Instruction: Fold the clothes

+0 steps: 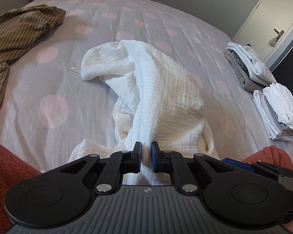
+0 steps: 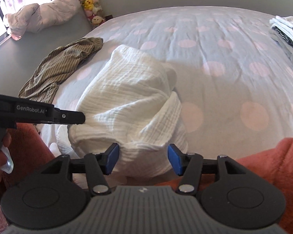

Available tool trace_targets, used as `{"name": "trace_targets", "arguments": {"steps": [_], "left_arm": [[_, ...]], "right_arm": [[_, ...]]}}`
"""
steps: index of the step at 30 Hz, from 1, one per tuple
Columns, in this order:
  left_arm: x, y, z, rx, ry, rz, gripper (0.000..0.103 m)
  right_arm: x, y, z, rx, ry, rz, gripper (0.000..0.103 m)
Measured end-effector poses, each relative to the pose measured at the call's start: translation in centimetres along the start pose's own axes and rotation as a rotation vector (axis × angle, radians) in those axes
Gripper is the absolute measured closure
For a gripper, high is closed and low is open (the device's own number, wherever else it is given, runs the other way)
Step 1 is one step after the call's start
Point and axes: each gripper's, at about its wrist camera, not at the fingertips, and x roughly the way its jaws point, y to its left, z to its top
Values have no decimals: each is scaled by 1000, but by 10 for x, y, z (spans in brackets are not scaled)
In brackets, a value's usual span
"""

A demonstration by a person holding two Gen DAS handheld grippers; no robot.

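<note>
A crumpled white crinkle-cloth garment (image 1: 156, 81) lies on the dotted bed cover (image 1: 48, 81). My left gripper (image 1: 146, 152) is shut on a near fold of the white garment and lifts it slightly. It also shows in the right wrist view (image 2: 76, 118), pinching the garment (image 2: 130, 101) from the left. My right gripper (image 2: 143, 159) is open, its blue pads either side of the garment's near edge, not clamped. An olive striped garment (image 1: 15, 31) lies loose at the far left of the bed, also in the right wrist view (image 2: 62, 66).
Two stacks of folded white and grey clothes (image 1: 246, 64) (image 1: 277, 111) sit along the bed's right edge. A door (image 1: 273, 19) stands beyond. A pillow (image 2: 43, 15) and plush toys (image 2: 89, 2) lie by the window. Red sleeves (image 2: 263, 167) frame the near edge.
</note>
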Motion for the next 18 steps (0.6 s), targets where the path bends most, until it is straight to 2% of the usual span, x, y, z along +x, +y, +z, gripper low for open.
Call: {"name": "trace_targets", "arguments": {"steps": [1, 2, 3, 4, 10, 15, 18], "left_arm": [[-1, 2, 0, -6, -3, -2, 95], [-2, 3, 0, -12, -5, -5, 95], [-3, 5, 0, -18, -8, -7, 95], [-4, 6, 0, -24, -10, -10, 95], [-23, 11, 7, -49, -88, -19, 95], [-32, 4, 12, -21, -118, -13, 95], [-32, 2, 10, 0, -113, 21, 95]], "right_arm": [[2, 0, 0, 2, 5, 2, 45], [3, -1, 1, 4, 9, 4, 50], [5, -1, 2, 7, 15, 14, 72], [7, 0, 2, 9, 19, 32, 80], [-6, 2, 3, -2, -44, 4, 83], [-11, 4, 4, -7, -68, -12, 83], [-16, 9, 3, -20, -88, -7, 91]]}}
